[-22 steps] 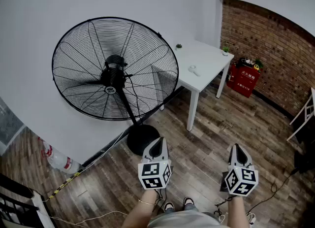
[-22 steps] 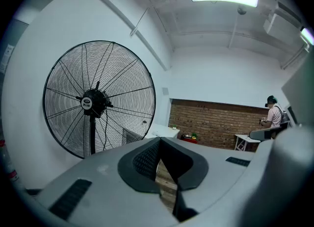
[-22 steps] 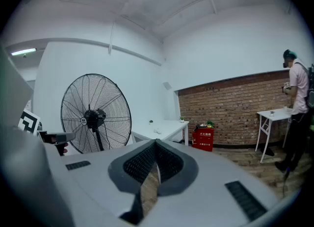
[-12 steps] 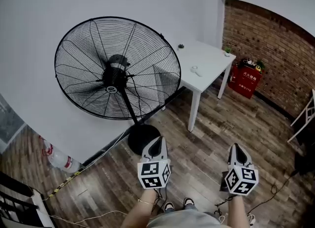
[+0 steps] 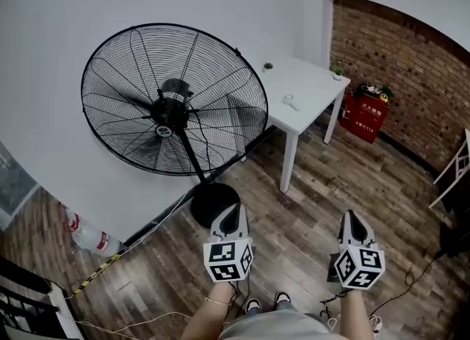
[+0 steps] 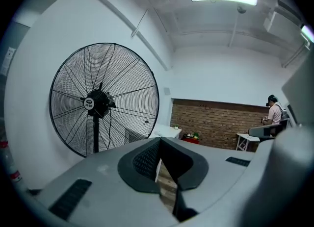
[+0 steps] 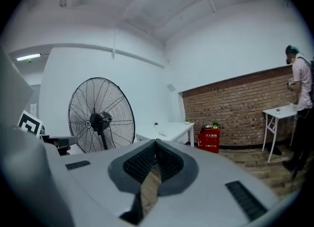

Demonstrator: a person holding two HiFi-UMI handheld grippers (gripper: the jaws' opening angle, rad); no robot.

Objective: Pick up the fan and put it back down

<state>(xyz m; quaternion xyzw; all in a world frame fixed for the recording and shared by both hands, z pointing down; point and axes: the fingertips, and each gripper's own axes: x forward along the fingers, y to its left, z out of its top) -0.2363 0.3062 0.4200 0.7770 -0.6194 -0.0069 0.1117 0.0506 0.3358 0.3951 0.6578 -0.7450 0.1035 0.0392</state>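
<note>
The fan (image 5: 174,103) stands upright on its round base (image 5: 213,205) on the wood floor (image 5: 316,206), set against the white wall, probably to keep the walkway free. The left gripper (image 5: 233,210) hovers just before the fan's base, and the right gripper (image 5: 353,219) is well right of it. On both, the fingers meet tip to tip and grip nothing. A white counter (image 5: 305,92) stands right of the fan, with a brick wall (image 5: 411,74) beyond.
</note>
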